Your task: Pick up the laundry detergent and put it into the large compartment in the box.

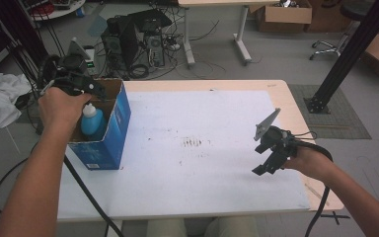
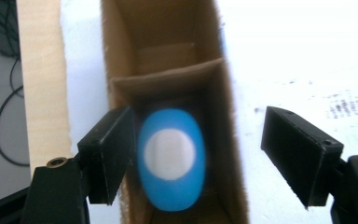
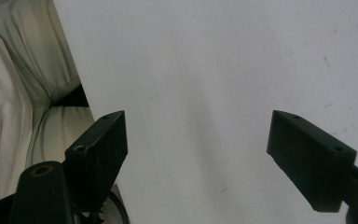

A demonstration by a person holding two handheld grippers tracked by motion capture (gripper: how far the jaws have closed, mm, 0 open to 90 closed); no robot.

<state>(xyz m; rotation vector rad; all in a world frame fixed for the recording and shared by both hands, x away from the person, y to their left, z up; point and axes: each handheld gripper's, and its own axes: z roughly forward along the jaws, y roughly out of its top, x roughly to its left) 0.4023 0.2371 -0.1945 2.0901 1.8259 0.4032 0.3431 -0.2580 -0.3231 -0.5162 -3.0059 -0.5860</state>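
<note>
A blue cardboard box (image 1: pixel 109 129) stands open-topped on the left of the white table (image 1: pixel 202 123). Inside it sits a blue bottle with a white cap (image 1: pixel 92 121). My left gripper (image 1: pixel 93 90) hovers over the box's mouth, open and holding nothing. In the left gripper view the bottle (image 2: pixel 171 158) lies blurred below, inside the brown box walls (image 2: pixel 168 70); the left gripper (image 2: pixel 198 121) has one jaw over the box's edge and the other out over the table. My right gripper (image 1: pixel 260 159) hangs open above the table's right part, and in its own view (image 3: pixel 196 121) has only white surface between its jaws.
The table's wooden rim (image 1: pixel 296 108) runs along the right and far sides. On the floor behind are a computer tower (image 1: pixel 128 39) with cables, a white cloth (image 1: pixel 0 98) at left, a black frame post (image 1: pixel 345 54) at right, and cardboard boxes (image 1: pixel 284 15). The person's trousers (image 3: pixel 14 93) show past the near edge.
</note>
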